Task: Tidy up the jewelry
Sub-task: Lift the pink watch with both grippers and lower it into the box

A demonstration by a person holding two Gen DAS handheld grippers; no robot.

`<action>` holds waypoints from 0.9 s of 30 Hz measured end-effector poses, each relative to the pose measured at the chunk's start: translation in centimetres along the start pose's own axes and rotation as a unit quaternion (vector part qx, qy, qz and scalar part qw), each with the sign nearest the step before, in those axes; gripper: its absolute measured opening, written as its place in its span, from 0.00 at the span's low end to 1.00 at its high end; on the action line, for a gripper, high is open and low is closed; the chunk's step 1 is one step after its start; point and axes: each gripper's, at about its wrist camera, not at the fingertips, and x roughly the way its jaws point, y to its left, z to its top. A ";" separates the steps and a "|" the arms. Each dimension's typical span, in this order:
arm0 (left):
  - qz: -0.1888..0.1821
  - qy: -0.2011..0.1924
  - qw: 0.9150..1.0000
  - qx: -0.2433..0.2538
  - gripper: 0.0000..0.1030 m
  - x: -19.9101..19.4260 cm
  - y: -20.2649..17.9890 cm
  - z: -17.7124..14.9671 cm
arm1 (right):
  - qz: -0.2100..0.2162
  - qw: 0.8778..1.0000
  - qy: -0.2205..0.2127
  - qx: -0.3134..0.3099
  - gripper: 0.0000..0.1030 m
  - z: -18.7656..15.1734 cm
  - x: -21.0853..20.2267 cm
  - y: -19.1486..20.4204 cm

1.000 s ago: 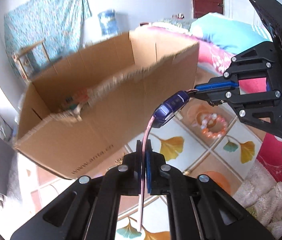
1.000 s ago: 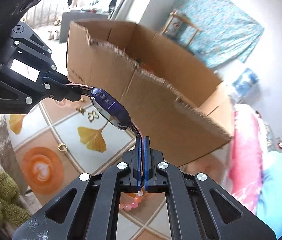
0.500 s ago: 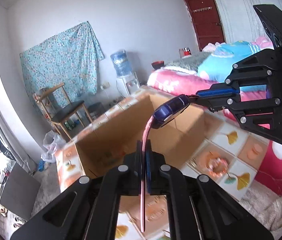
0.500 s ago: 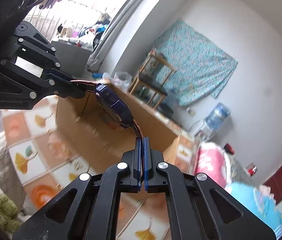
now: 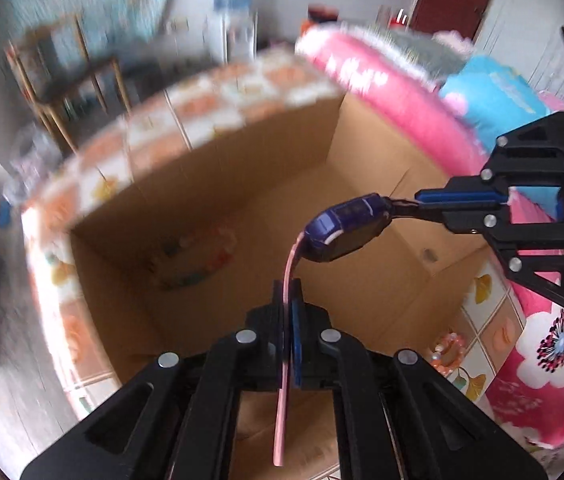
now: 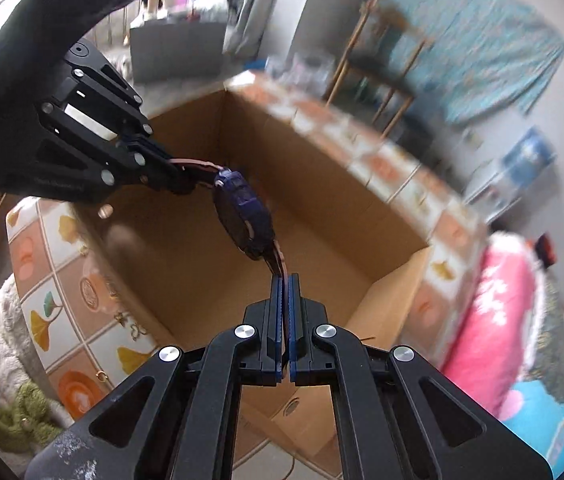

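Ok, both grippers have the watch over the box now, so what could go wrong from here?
1. The left gripper and right gripper each pinch only a thin pink strap end of the watch; a strap could slip out early.
2. If one releases first, the watch may swing and hit the cardboard box wall instead of dropping cleanly.
3. It could land on the beaded bracelet that seems to lie inside the box.

Both grippers — right (image 6: 285, 280), left (image 6: 170, 172) — pinch watch (image 6: 244, 216) strap ends above open cardboard box (image 6: 186, 264).
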 end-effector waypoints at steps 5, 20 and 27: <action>-0.039 0.096 0.994 -0.031 0.03 6.1 1.7 2.3 | 0.036 0.996 0.084 -0.008 0.01 1.4 4.9 -1.5; -0.047 0.145 0.983 -0.107 0.39 11.8 5.4 4.7 | -0.002 0.991 0.136 0.018 0.05 2.7 9.9 -4.0; -0.040 0.106 0.985 -0.131 0.44 9.4 6.0 4.0 | -0.005 0.994 0.092 0.059 0.09 1.9 7.1 -4.4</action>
